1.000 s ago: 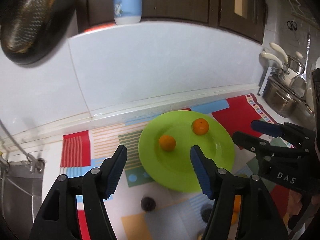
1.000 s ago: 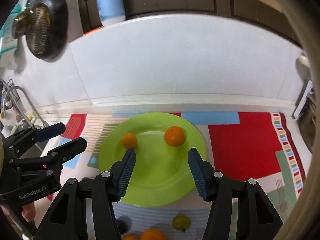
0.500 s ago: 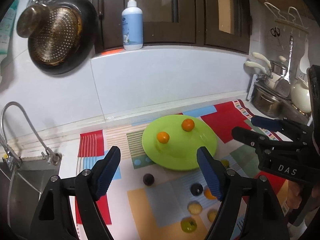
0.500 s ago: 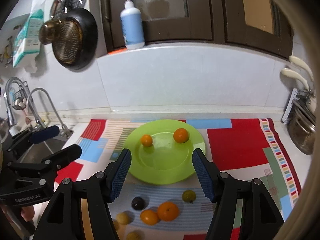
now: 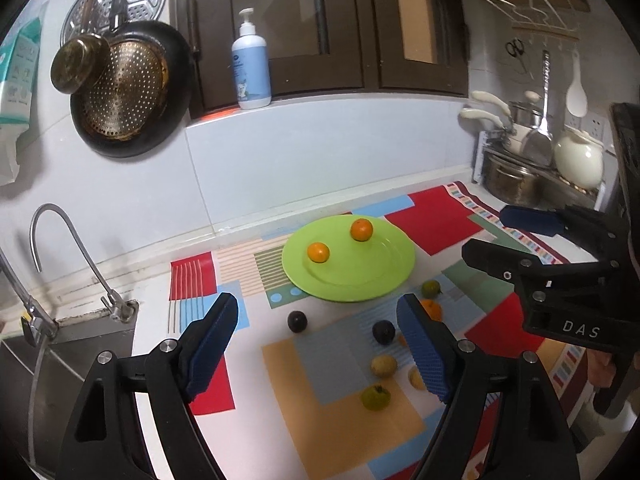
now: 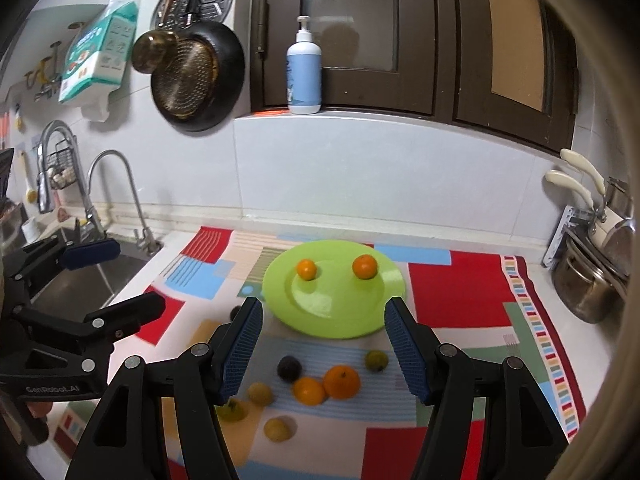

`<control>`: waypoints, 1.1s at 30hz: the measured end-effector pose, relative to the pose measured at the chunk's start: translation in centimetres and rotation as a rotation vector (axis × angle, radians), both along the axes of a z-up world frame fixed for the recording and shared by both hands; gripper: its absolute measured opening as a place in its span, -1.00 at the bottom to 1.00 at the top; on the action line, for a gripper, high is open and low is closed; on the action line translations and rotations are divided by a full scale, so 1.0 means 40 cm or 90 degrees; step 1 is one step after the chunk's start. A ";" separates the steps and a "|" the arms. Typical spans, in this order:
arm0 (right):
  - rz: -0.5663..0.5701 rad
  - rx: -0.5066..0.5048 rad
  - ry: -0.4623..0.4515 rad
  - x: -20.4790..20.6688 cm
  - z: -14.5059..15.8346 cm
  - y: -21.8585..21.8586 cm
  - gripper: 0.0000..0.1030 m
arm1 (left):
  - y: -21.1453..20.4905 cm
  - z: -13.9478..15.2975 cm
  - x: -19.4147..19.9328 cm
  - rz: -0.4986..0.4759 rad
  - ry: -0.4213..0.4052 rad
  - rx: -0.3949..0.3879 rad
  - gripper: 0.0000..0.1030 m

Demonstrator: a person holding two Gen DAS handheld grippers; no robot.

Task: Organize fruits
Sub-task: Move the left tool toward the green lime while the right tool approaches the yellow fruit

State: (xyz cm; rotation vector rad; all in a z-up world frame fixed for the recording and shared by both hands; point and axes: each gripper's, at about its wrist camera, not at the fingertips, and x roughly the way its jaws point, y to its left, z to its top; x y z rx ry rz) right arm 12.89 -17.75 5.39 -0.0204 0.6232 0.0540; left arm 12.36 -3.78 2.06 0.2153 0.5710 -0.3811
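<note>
A lime-green plate [image 6: 334, 320] sits on a patchwork mat [image 6: 460, 296] on the counter [image 6: 576, 340], toward the tiled wall. Two small oranges lie on it, apart from each other: one on its left [image 6: 306, 269], one on its right [image 6: 364, 267].

In front of the plate, loose on the mat, the right wrist view shows eight more fruits: two oranges touching, a larger one [image 6: 341, 381] and a smaller one [image 6: 308, 391]; two dark round fruits, one [image 6: 289, 368] beside the oranges and one [image 6: 236, 312] half hidden behind a finger; a greenish one [image 6: 376, 360] nearest the plate; two yellowish ones [image 6: 260, 393] [image 6: 277, 429]; and a yellow-green one [image 6: 231, 409] partly behind the left finger.

The left claw [image 5: 318, 346] has its jaws spread wide with nothing gripped. The right claw [image 6: 324, 346] is parted about halfway, also empty. Both claws' jaws have just been opening, and both hang above the loose fruit, touching none.

A faucet [image 6: 116, 188] and sink lie to the left; one soap bottle [image 6: 304, 74] stands on the ledge.
</note>
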 end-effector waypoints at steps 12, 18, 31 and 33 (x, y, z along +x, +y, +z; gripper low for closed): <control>0.050 -0.044 0.030 -0.074 -0.058 0.048 0.25 | 0.000 -0.075 -0.068 -0.069 0.027 0.030 0.59; 0.078 -0.053 0.063 -0.087 -0.110 0.062 0.24 | -0.013 -0.126 -0.082 -0.104 0.034 0.062 0.58; 0.138 -0.088 0.120 -0.082 -0.222 0.087 0.18 | -0.046 -0.233 -0.050 -0.181 0.074 0.096 0.38; 0.143 -0.091 0.132 -0.074 -0.240 0.088 0.06 | -0.049 -0.252 -0.037 -0.185 0.092 0.092 0.31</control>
